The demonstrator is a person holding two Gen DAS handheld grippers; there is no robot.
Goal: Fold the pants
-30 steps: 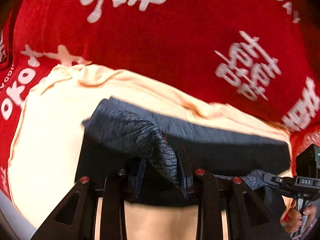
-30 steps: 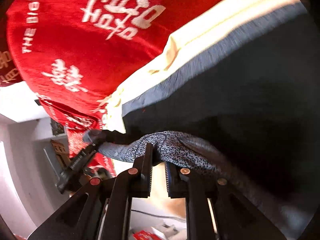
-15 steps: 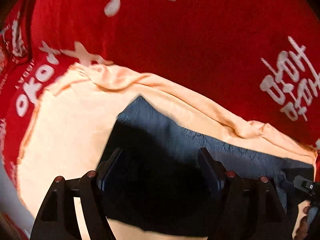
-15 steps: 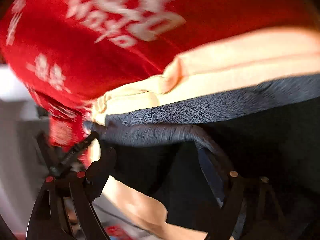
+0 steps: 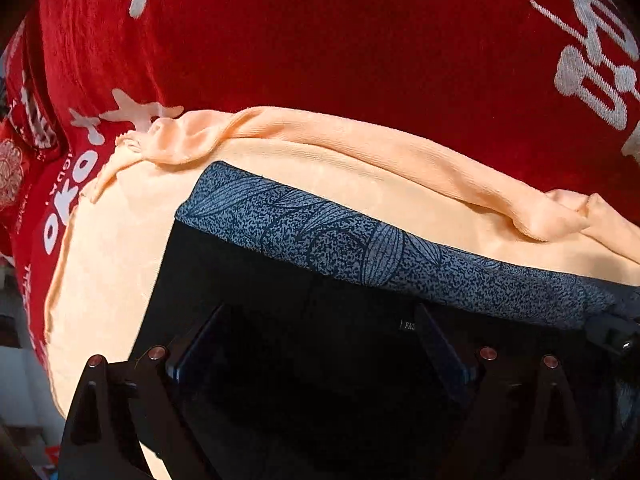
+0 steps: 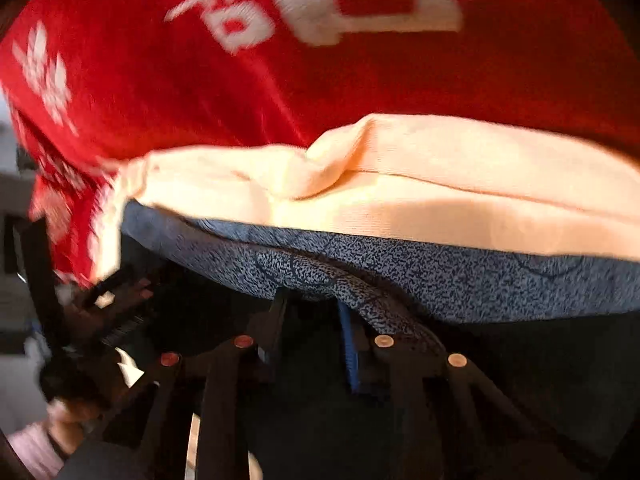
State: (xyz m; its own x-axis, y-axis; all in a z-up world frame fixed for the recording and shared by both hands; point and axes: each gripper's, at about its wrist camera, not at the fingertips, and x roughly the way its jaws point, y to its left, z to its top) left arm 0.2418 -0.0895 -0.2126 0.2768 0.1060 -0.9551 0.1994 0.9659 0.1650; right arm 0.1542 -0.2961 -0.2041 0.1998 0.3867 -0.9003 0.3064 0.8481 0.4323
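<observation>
The pants are blue-grey patterned cloth with a dark inner side, lying folded on a peach cloth. My left gripper hangs just above their dark part. Its jaws are wide and still opening, and nothing is pinched between them. In the right wrist view the pants show a raised patterned fold that runs down over my right gripper. Its jaws are closing to a narrow gap with that fold at the fingertips, and the blur hides whether the pads touch it.
A red blanket with white lettering lies under the peach cloth and fills the far side. The right gripper's body shows at the right edge. A blurred hand holds the other gripper at lower left.
The left gripper let go of the pants fold, opened wide and sank closer to the cloth. The right gripper released its fold, opened, then narrowed again. The pants' top edge now lies flat.
</observation>
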